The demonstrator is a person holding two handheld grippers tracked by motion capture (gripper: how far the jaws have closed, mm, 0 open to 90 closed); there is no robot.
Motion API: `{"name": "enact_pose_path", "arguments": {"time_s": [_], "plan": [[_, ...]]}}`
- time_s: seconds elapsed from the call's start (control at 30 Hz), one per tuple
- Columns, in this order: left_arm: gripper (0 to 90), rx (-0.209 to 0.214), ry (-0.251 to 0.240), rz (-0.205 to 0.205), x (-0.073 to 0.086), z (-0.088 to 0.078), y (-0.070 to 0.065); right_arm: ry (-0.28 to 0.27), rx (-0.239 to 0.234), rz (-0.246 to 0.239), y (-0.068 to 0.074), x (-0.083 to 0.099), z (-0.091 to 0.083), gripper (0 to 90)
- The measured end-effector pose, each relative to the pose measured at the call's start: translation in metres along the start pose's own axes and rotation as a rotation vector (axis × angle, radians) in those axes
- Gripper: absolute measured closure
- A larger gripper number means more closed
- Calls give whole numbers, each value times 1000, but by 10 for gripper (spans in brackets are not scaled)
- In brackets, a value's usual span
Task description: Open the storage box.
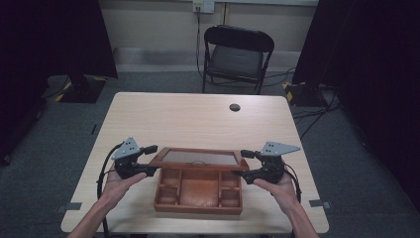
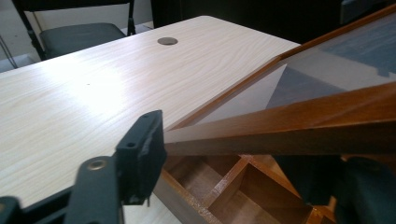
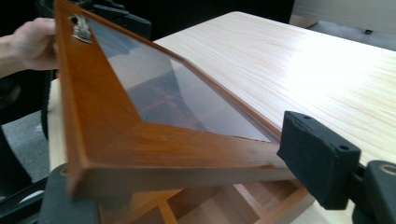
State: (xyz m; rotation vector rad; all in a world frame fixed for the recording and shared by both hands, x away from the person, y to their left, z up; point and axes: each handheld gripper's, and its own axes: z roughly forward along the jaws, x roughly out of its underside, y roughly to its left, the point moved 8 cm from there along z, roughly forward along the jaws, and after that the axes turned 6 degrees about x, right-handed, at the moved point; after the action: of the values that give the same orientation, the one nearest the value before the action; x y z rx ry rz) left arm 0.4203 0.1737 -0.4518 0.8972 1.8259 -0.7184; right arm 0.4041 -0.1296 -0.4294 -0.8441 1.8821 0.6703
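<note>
A brown wooden box [image 1: 198, 204] with several open compartments sits at the near middle of the table. Its glass-paned lid [image 1: 200, 157] is tilted up above it. My left gripper [image 1: 151, 160] is shut on the lid's left end; in the left gripper view the lid's frame [image 2: 303, 126] runs between the jaws, over the compartments [image 2: 233, 186]. My right gripper [image 1: 243, 163] is shut on the right end. The right gripper view has the lid [image 3: 140, 144] between the jaws and a metal clasp [image 3: 81, 28] on its far rail.
The light wooden table [image 1: 198, 119] stretches bare beyond the box, with a round cable hole [image 1: 235, 107] near its far edge. A black folding chair [image 1: 237, 54] stands behind the table. Cables lie on the floor at the right.
</note>
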Motion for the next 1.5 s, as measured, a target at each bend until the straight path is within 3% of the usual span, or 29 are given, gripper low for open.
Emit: {"name": "enact_pose_path", "arguments": {"time_s": [0.2,0.43,0.6,0.77,0.8,1.13,1.3,1.33,1.5], "plan": [[404,15,-6,-19,0,3,2,6,12,14,-7,1,4,257],[426,5,6,-46,3,10,7,3,3,32,-10,1,7,296],[450,9,-4,-81,3,11,11,2,11,47,-16,1,11,309],[473,13,-12,-87,2,12,14,-3,10,48,-18,-1,13,343],[482,7,-16,-89,2,13,16,-12,6,50,-19,-2,13,397],[507,-8,-3,-71,-5,18,25,-29,12,61,-26,-6,17,442],[518,-2,-3,-102,-2,23,30,-35,10,70,-30,-6,18,470],[514,6,-15,-131,-1,25,33,-42,14,74,-32,-8,19,483],[519,-6,-23,-143,1,32,38,-54,17,75,-36,-12,20,505]]}}
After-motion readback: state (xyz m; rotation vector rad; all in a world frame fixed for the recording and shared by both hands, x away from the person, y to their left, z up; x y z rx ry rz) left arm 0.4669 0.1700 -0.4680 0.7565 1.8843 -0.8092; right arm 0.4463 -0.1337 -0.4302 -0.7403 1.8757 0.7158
